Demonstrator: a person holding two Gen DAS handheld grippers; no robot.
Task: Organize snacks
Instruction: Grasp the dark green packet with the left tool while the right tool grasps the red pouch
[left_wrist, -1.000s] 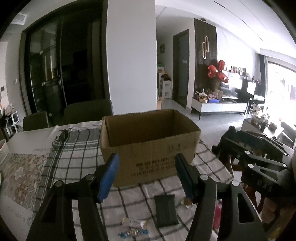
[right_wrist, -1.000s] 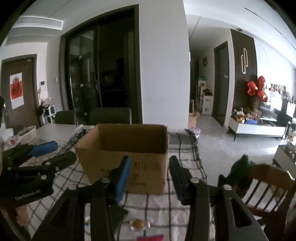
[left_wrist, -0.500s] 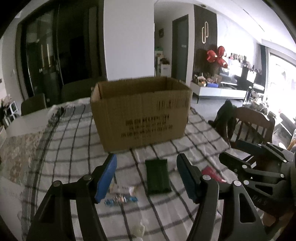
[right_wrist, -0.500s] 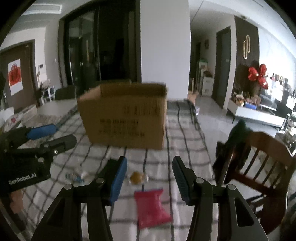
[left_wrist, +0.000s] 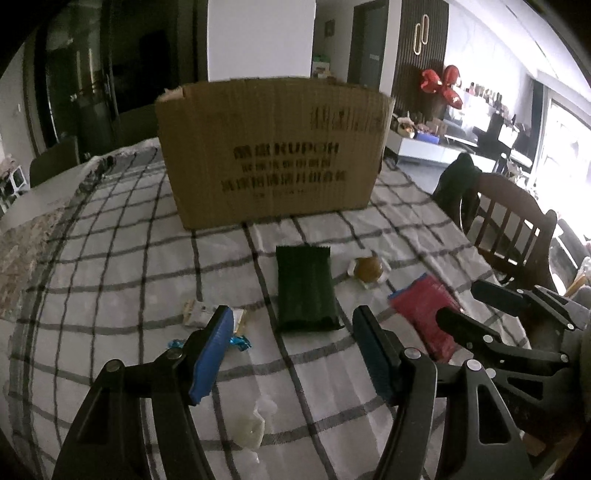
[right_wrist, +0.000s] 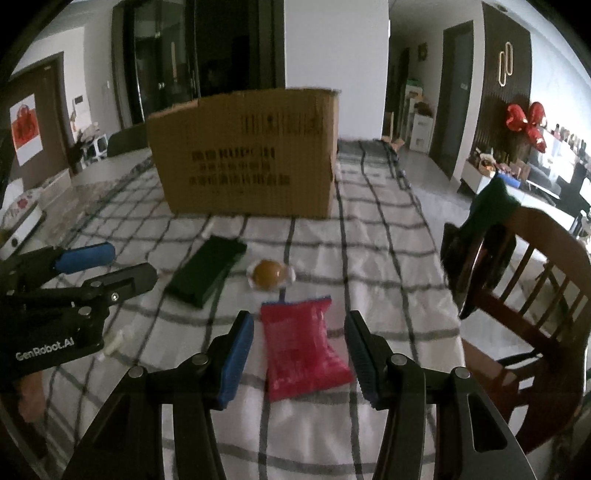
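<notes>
Snacks loose in front of box, both grippers empty

Box (left_wrist: 271, 151) stands on checked cloth (left_wrist: 110, 240). Green pack (left_wrist: 306, 290) lies just before the box, round snack (right_wrist: 268, 273) beside it, red pack (right_wrist: 303, 349) nearer still. Left gripper (left_wrist: 291, 350) fingers apart, grasping nothing. Right gripper (right_wrist: 299, 350) fingers apart over red pack, not touching.
</notes>
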